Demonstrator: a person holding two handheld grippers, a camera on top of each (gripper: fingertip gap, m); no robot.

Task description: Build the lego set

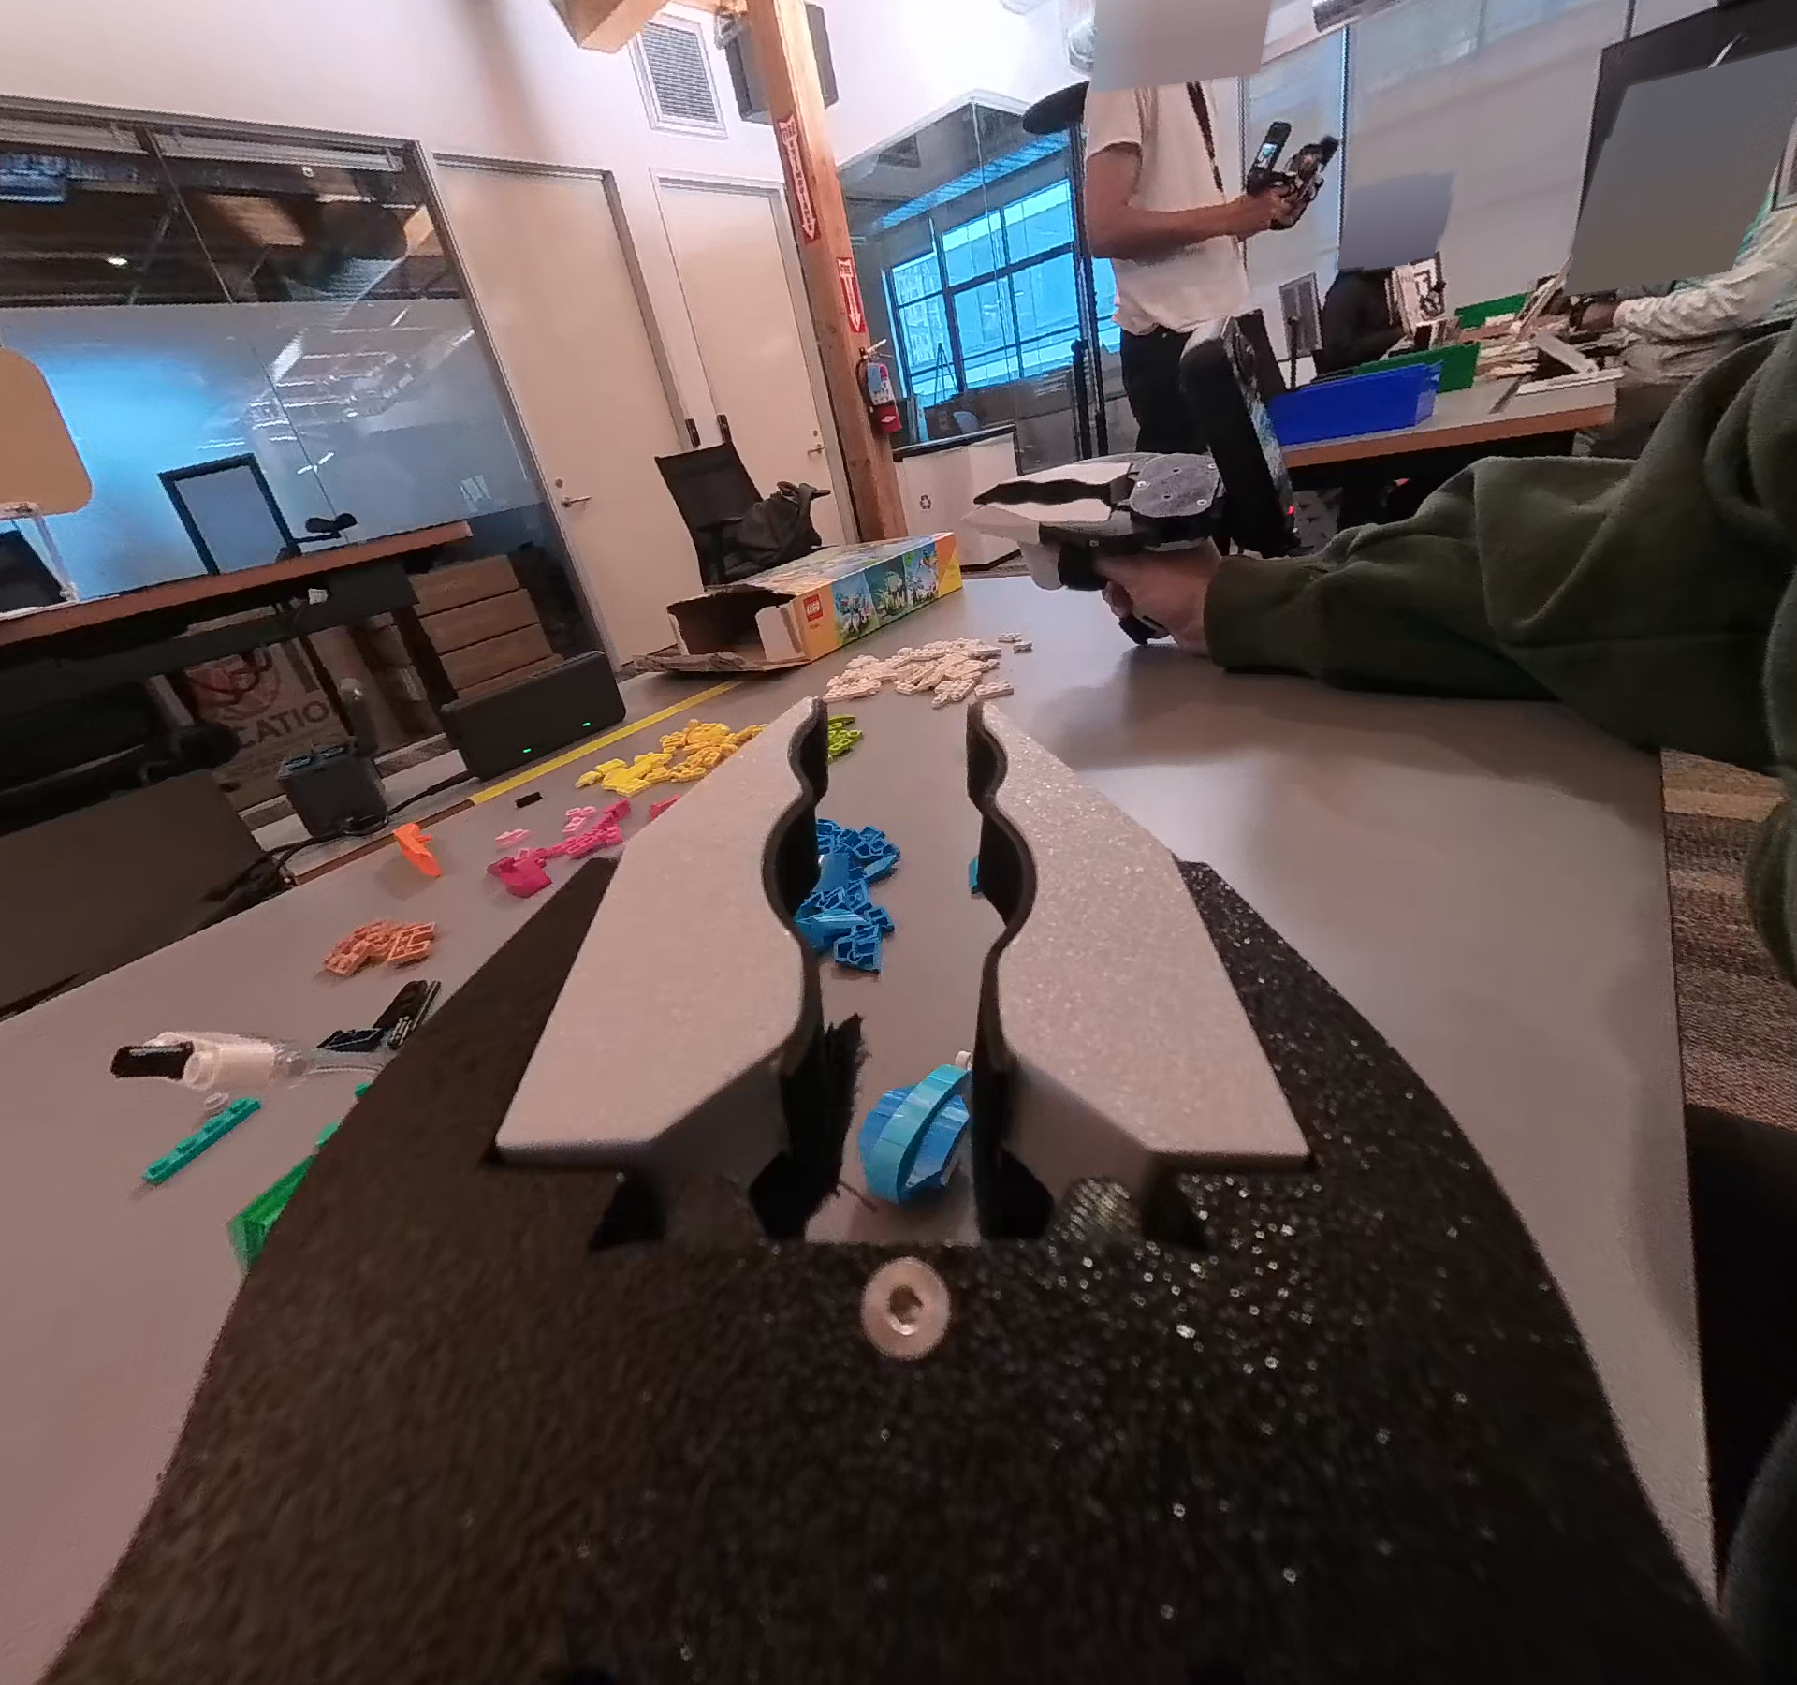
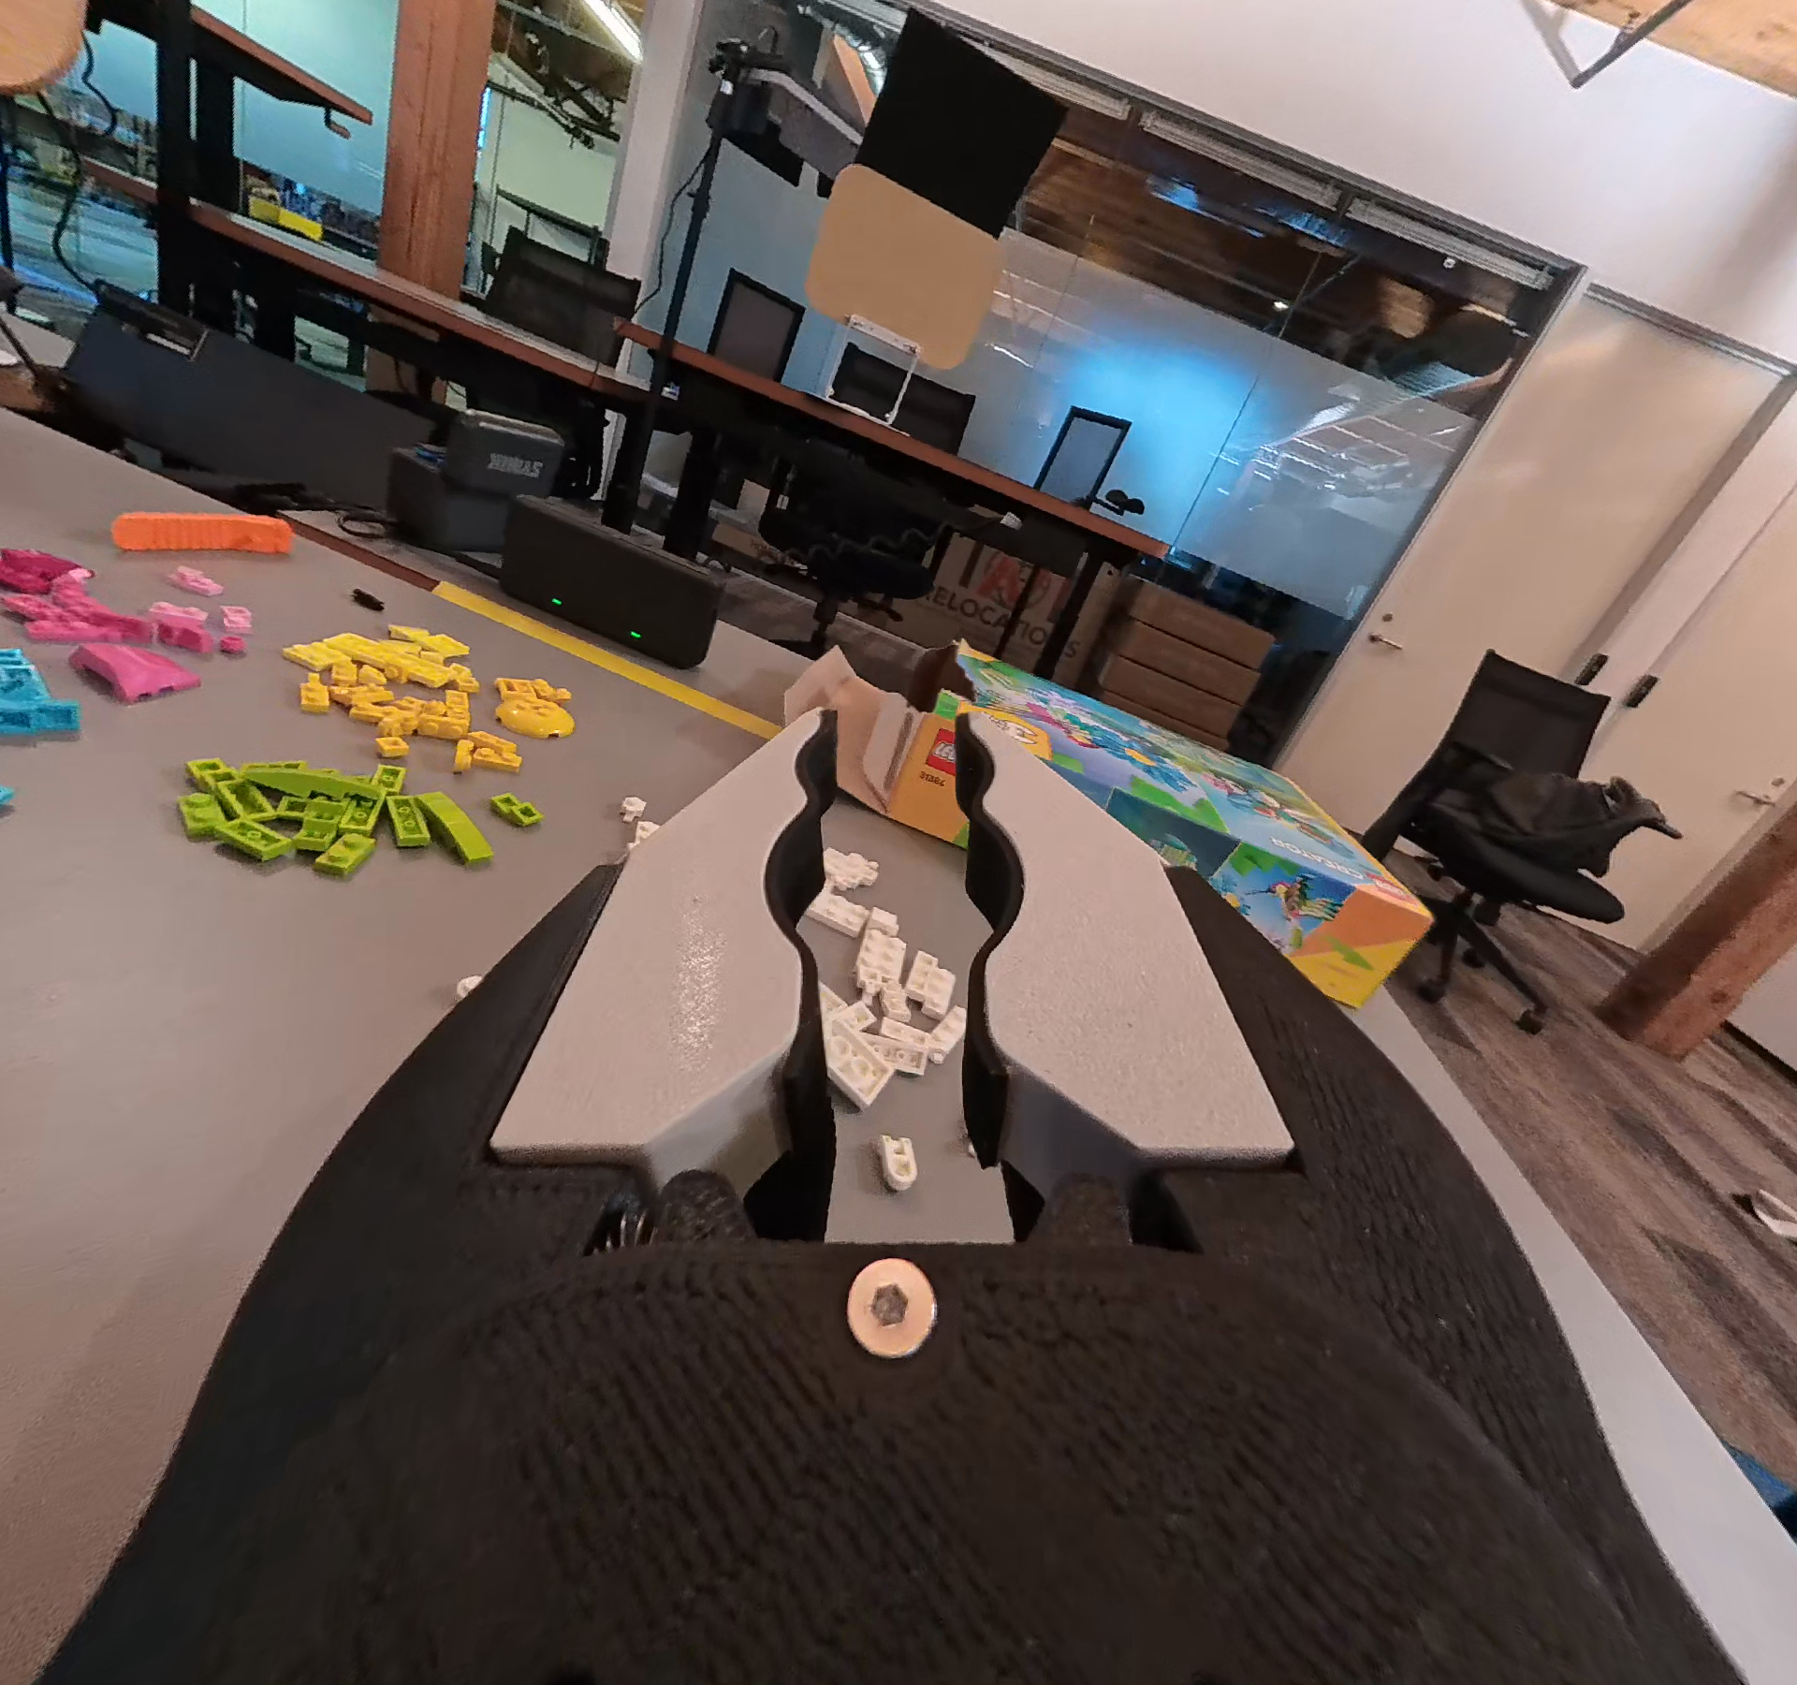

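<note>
Indoors, grey table (image 2: pixel 243 1006), sorted brick piles, set box (image 2: pixel 1215 821), glass-walled office.

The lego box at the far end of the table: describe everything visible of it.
The lego box is a flat, oblong cardboard carton, mostly yellow with bright printed pictures on its top and sides. It lies flat on the grey table, near the far edge. One end is torn open, its brown flaps ragged and splayed out, showing plain cardboard inside. The white bricks lie close by, apart from it. Neither claw touches it.
</note>
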